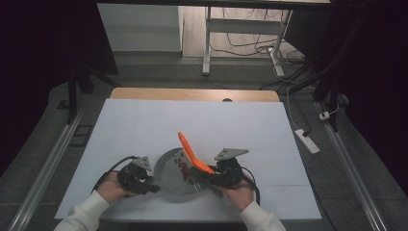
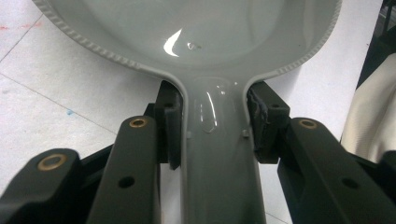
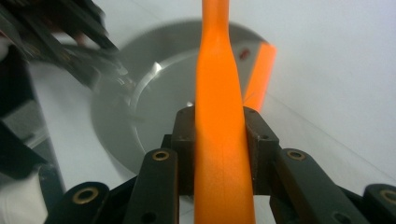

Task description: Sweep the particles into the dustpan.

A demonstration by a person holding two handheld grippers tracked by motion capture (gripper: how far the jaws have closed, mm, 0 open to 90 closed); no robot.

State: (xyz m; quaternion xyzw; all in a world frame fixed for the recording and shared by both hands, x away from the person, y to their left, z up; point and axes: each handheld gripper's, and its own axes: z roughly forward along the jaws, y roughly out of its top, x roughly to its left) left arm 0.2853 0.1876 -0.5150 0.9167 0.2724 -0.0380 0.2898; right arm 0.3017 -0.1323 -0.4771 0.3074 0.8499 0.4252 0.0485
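Near edge of the white table (image 1: 144, 125): two cream sleeves and hands, each bearing a black gripper. Left gripper (image 1: 153, 187), at the pan's near-left side, clamped on the grey pan handle (image 2: 215, 154), pads pressed flat against both flanks of the handle just below the point where it widens into the bowl. Right gripper (image 1: 202, 175), at the pan's near-right side, clamped on the orange spatula (image 1: 192, 155), shaft upright between the pads in the right gripper view. Between the two grippers: grey pan (image 1: 168, 175), shallow and round, with a ribbed rim, seated on the table close to the near edge, slightly right of centre. Spatula slanted up and away to the left from the right gripper, over the pan's right side. Small dark red pieces (image 1: 185, 169) spread beside the spatula, over the right part of the pan. Beyond the table: wooden strip (image 1: 192, 94) along the far edge, then floor with loose cables (image 1: 250, 45).
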